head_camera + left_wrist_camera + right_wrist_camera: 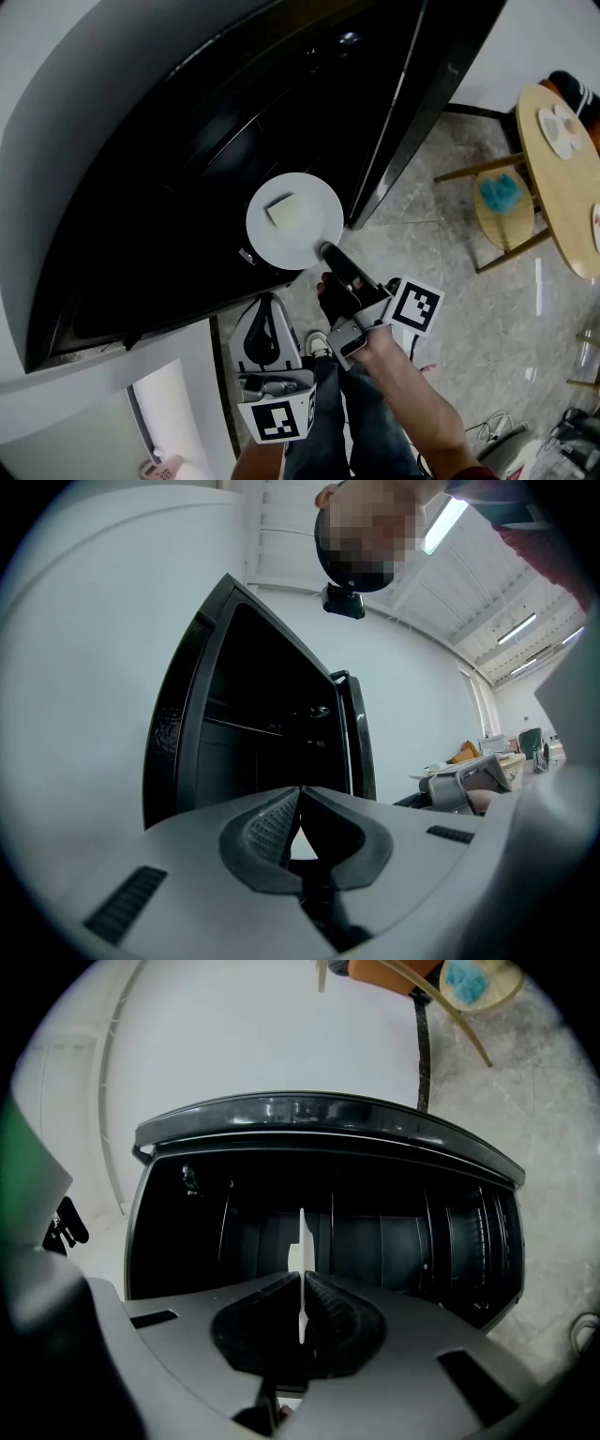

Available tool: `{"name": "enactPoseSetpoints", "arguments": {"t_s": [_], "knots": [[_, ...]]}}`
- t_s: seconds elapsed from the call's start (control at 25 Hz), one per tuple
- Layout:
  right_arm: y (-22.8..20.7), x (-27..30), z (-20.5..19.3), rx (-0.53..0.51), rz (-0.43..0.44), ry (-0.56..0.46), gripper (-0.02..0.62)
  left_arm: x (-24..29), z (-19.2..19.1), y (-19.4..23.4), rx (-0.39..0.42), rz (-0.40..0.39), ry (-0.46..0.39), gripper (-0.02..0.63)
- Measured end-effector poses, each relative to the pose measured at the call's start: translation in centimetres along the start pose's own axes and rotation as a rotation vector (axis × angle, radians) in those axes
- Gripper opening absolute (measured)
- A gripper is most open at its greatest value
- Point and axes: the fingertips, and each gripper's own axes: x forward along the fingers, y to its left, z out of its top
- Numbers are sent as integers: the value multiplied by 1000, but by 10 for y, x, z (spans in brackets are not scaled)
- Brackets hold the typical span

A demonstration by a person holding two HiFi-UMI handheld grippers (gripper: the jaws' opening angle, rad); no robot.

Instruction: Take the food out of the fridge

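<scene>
A white plate (pixel 294 220) with a pale square piece of food (pixel 286 212) on it hangs level in front of the open black fridge (pixel 187 159). My right gripper (pixel 327 251) is shut on the plate's near rim. In the right gripper view the plate (pixel 302 1241) shows edge-on as a thin white line pinched between the jaws, with the dark fridge interior (pixel 375 1232) behind it. My left gripper (pixel 265 309) stays low beside the person's legs, its jaws together and nothing between them. The left gripper (pixel 298 810) points at the fridge opening (pixel 262 733) from the side.
The fridge door (pixel 441 84) stands open toward the right. A round wooden table (pixel 562 178) with plates and a stool (pixel 502 202) holding a blue thing stand on the tiled floor at the right. White cabinet surfaces flank the fridge at the left.
</scene>
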Motion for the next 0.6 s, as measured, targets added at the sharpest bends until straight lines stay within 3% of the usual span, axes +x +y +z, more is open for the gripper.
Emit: {"name": "enactPoseSetpoints", "arguments": {"t_s": [0.6], "knots": [[2,-41,20,23,-2,-49,32,3,-1,-7,4,-14,7,14]]}}
